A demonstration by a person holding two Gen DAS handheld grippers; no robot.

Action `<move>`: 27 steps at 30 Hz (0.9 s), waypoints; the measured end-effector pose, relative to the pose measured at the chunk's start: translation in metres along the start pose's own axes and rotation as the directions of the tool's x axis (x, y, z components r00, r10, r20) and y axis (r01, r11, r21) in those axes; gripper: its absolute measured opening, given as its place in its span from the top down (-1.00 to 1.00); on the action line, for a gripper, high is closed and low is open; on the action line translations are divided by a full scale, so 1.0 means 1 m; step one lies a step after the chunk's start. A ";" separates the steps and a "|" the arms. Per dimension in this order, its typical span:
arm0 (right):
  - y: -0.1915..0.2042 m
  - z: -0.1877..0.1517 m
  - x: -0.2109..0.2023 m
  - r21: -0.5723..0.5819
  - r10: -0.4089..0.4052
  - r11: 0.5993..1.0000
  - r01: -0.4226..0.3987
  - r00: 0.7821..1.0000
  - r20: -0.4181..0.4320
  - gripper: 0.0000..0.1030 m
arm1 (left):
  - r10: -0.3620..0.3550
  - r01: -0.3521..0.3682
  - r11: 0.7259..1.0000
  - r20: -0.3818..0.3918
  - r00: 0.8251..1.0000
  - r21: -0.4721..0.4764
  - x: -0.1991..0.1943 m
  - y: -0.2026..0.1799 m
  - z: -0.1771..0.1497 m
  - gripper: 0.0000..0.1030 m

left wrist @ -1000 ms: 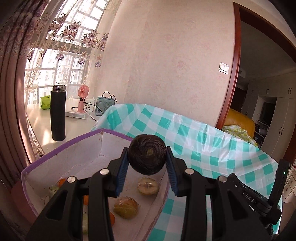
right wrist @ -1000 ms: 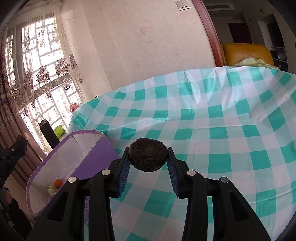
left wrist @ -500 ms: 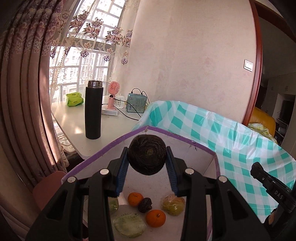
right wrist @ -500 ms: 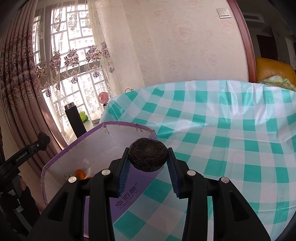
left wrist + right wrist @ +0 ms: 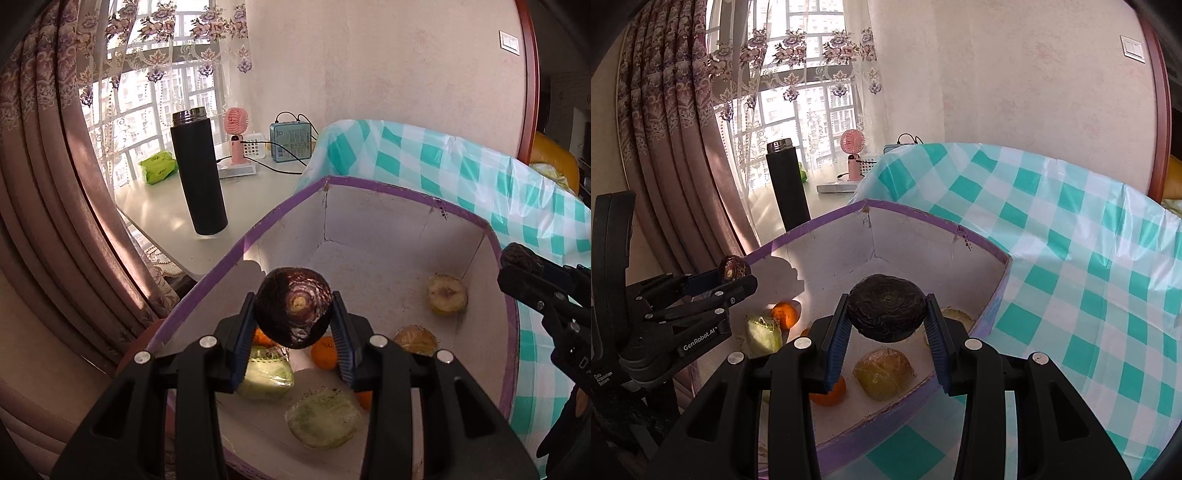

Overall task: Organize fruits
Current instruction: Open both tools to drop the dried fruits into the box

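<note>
Two claws, left (image 5: 294,325) and right (image 5: 886,324), each clamp a dark fruit (image 5: 294,313) above the box (image 5: 373,186).

The left gripper (image 5: 294,326), a black plastic two-finger tool with blue ribbed pads (image 5: 244,341), has its jaws closed on a dark round fruit (image 5: 294,312) and is pitched downward. The right gripper (image 5: 886,324), of the same black build with blue pads (image 5: 837,341), is likewise clamped, on a dark wrinkled flattish fruit (image 5: 886,312), held level between its fingers. In the right wrist view the left gripper appears at the left, its fingers pointing right; in the left wrist view the right gripper enters from the right edge.
</note>
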State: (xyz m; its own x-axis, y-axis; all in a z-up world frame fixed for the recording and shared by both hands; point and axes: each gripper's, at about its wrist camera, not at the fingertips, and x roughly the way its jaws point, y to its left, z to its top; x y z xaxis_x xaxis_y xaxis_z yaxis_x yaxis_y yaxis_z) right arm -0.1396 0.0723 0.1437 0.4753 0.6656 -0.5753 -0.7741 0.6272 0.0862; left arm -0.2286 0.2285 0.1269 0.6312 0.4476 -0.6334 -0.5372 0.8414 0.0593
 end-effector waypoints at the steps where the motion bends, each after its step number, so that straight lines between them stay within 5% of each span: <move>1: 0.004 0.002 0.007 -0.018 -0.006 1.000 0.006 1.000 -0.026 0.23 | 0.005 -0.005 1.000 -0.011 1.000 0.005 0.002 0.001 0.000 0.24; 12: 0.043 0.003 0.071 -0.199 -0.098 0.979 0.039 0.951 -0.295 0.24 | -0.079 0.075 0.997 -0.137 0.987 -0.029 0.026 0.017 0.002 0.23; 27: 0.043 0.000 0.113 -0.251 -0.136 0.968 0.025 0.890 -0.436 0.23 | -0.063 0.060 0.998 -0.262 0.963 -0.022 0.063 0.022 0.002 0.21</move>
State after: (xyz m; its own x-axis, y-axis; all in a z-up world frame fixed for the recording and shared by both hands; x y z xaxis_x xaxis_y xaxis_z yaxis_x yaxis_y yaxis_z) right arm -0.1196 0.1746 0.0821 0.3458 0.3305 -0.8782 -0.8419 0.5224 -0.1349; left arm -0.1992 0.2761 0.0896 0.4952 0.2984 -0.8159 -0.5110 0.8596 0.0042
